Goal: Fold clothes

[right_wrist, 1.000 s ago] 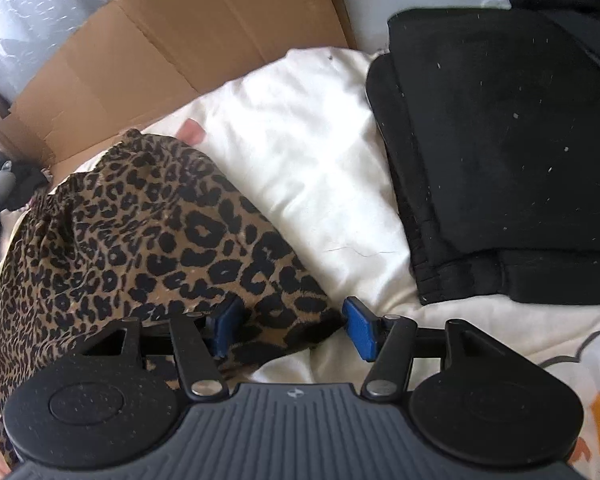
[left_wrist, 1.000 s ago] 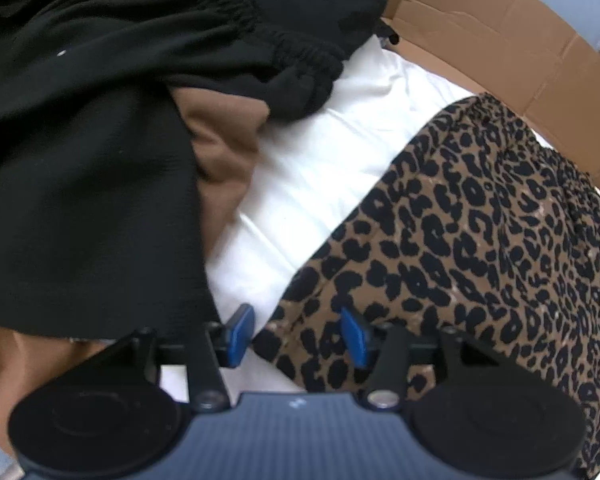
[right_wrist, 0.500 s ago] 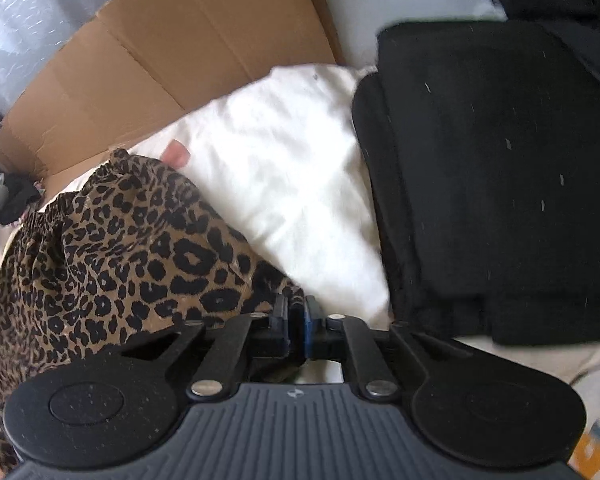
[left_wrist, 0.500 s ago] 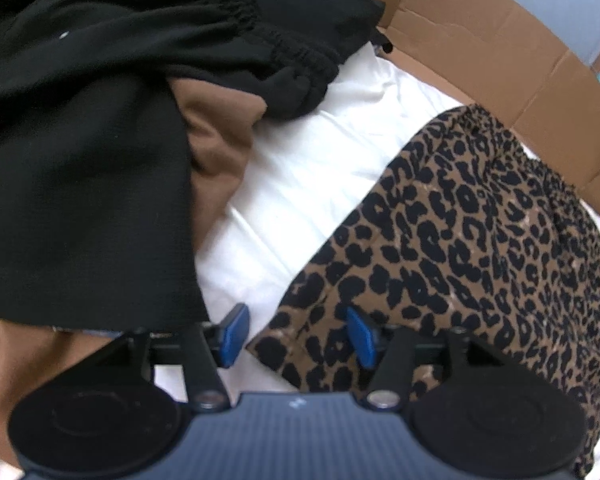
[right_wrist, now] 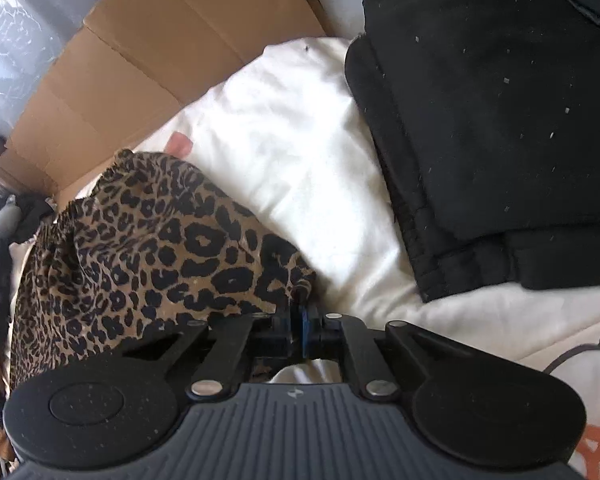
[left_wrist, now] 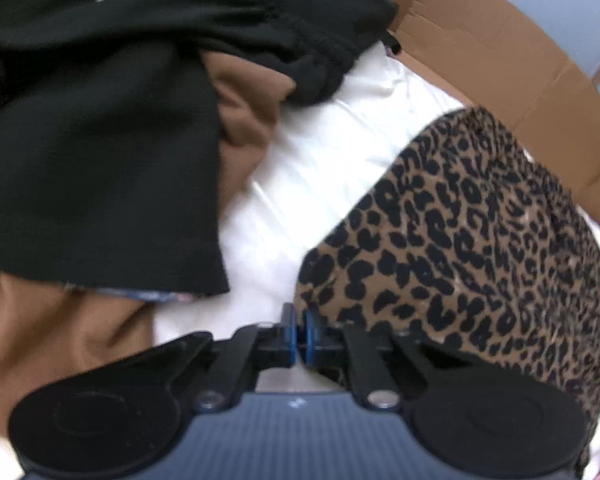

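A leopard-print garment (left_wrist: 480, 240) lies spread on white bedding (left_wrist: 320, 140). My left gripper (left_wrist: 298, 336) is at its near left corner, its jaws closing with the blue pads pressed together on the fabric's edge. In the right wrist view the same leopard-print garment (right_wrist: 160, 240) lies to the left. My right gripper (right_wrist: 298, 330) is at the garment's near right corner, and its jaws are closing tight on the bunched fabric. Where the cloth sits between the pads is partly hidden by the fingers.
A heap of black clothes (left_wrist: 100, 140) over a brown garment (left_wrist: 244, 120) lies left of the left gripper. A folded black garment (right_wrist: 500, 120) rests on the white bedding (right_wrist: 300, 152) at the right. Flattened cardboard (right_wrist: 160, 52) borders the far side, also cardboard (left_wrist: 500, 60).
Both grippers went from open to shut on the leopard garment's near corners, the right one first, then the left. The fabric at the right corner has bunched up.
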